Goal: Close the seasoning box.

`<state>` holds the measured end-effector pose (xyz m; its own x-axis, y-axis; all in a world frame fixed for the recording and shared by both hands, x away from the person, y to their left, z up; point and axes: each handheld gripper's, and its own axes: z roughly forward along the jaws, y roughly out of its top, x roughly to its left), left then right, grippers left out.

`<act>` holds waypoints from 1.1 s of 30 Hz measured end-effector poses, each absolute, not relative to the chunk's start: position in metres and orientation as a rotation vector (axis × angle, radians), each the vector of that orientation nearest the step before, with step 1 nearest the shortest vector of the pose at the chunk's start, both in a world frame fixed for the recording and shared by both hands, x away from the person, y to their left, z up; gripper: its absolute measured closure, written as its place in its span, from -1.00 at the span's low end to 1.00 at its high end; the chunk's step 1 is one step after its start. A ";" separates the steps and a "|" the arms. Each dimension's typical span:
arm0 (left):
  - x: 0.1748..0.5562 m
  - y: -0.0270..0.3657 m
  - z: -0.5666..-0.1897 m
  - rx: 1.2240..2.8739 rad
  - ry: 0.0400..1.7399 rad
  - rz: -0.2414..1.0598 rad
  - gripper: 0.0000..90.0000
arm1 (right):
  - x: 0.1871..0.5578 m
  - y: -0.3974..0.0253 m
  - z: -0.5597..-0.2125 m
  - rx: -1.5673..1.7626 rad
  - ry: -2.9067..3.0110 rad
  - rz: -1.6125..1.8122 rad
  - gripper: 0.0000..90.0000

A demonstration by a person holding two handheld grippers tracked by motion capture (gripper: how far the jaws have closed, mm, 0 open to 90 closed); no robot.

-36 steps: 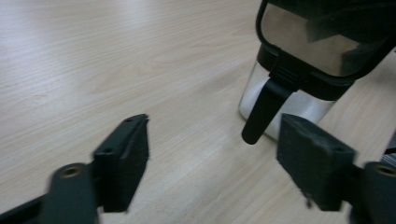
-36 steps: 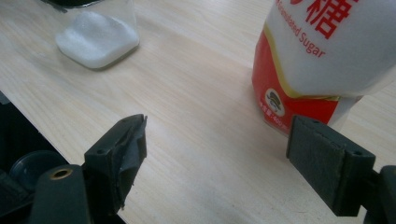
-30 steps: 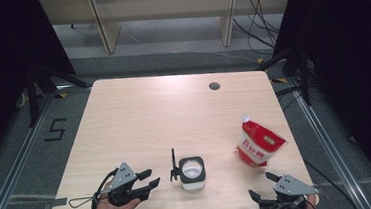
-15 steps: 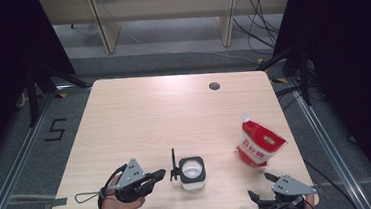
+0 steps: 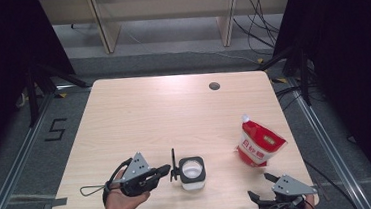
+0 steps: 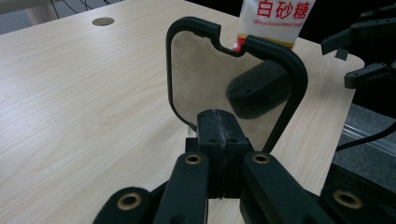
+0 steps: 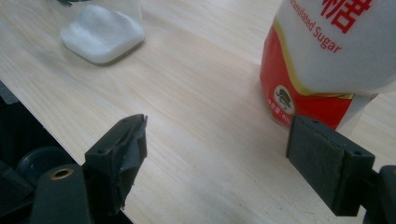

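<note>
A small square clear jar [image 5: 193, 172] holding white sugar [image 7: 102, 32] stands near the table's front edge. Its black-framed lid [image 5: 173, 164] is hinged up on the jar's left side. My left gripper [image 5: 167, 170] reaches in from the left, shut on the lower edge of the lid [image 6: 233, 79], jaws pressed together [image 6: 218, 135]. A red and white sugar bag [image 5: 258, 144] stands upright to the right. My right gripper [image 5: 261, 188] hovers at the front right corner, open, its jaws [image 7: 224, 144] wide apart and empty, with the bag [image 7: 327, 56] just beyond them.
The light wooden table [image 5: 164, 116] has a round cable hole [image 5: 214, 86] at the back right. The table's front edge lies right under both grippers. Dark floor, rails and cables surround the table. My right gripper [image 6: 369, 51] appears far right in the left gripper view.
My left gripper has moved right up to the jar's raised lid and its jaws have gone from open to shut. The right gripper has barely moved.
</note>
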<state>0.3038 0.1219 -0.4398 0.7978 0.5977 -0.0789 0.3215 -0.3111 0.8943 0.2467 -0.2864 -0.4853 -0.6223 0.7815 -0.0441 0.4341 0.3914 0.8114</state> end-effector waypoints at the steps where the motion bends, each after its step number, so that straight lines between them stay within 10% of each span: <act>1: 0.304 0.122 -0.439 1.919 0.695 0.327 0.98 | 0.247 -0.287 -0.485 1.048 2.230 1.115 -0.53; 33: 0.308 0.106 -0.435 1.967 0.638 0.387 0.98 | 0.248 -0.287 -0.486 1.024 2.266 1.125 -0.52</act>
